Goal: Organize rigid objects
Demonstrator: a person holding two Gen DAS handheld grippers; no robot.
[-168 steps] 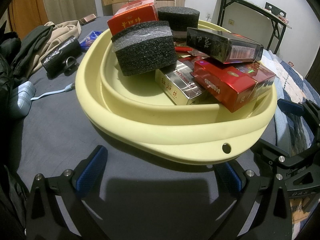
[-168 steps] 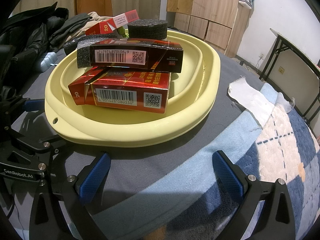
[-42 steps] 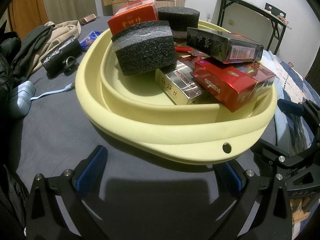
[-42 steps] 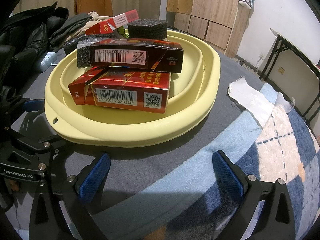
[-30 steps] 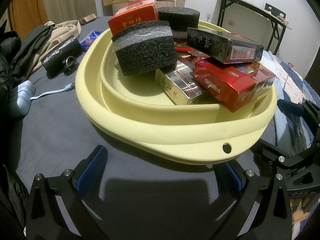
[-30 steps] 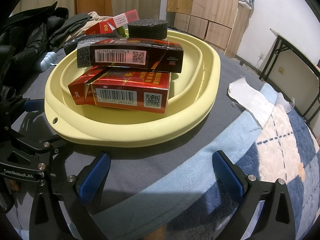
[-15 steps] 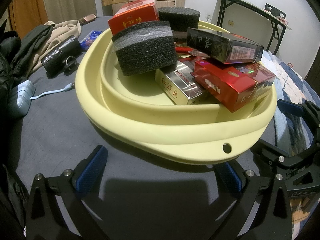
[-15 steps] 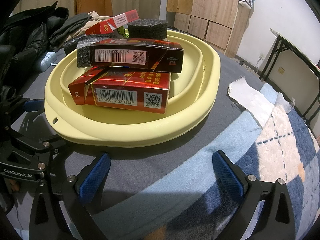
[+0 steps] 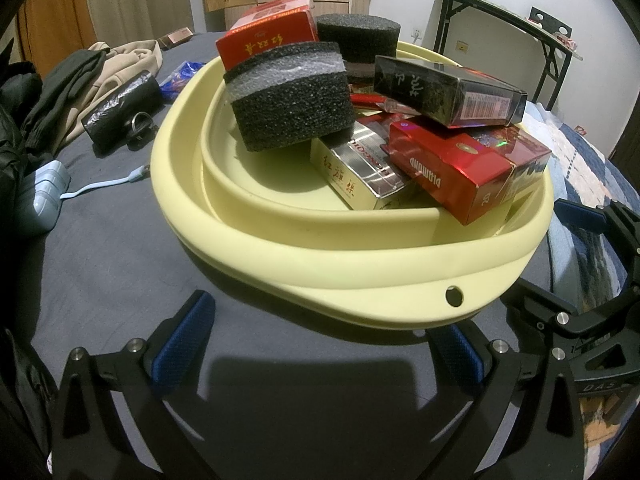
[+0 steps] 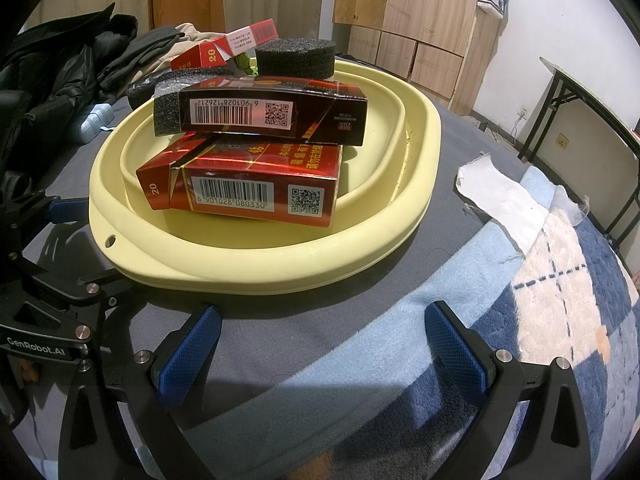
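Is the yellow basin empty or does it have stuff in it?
Not empty: the yellow basin holds cigarette cartons and black foam blocks.

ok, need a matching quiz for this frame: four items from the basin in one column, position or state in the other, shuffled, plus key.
Items
1. black box
2. red DIAMOND box
3. silver box
4. layered foam block

States
A. lies on the basin floor, partly under the foam and the red box
B. top of the stack, resting on the red box
C. black with a grey band, at the left of the pile
D. tilted, one end over the inner rim, under the black box

Pairs: 1-B, 2-D, 3-A, 4-C
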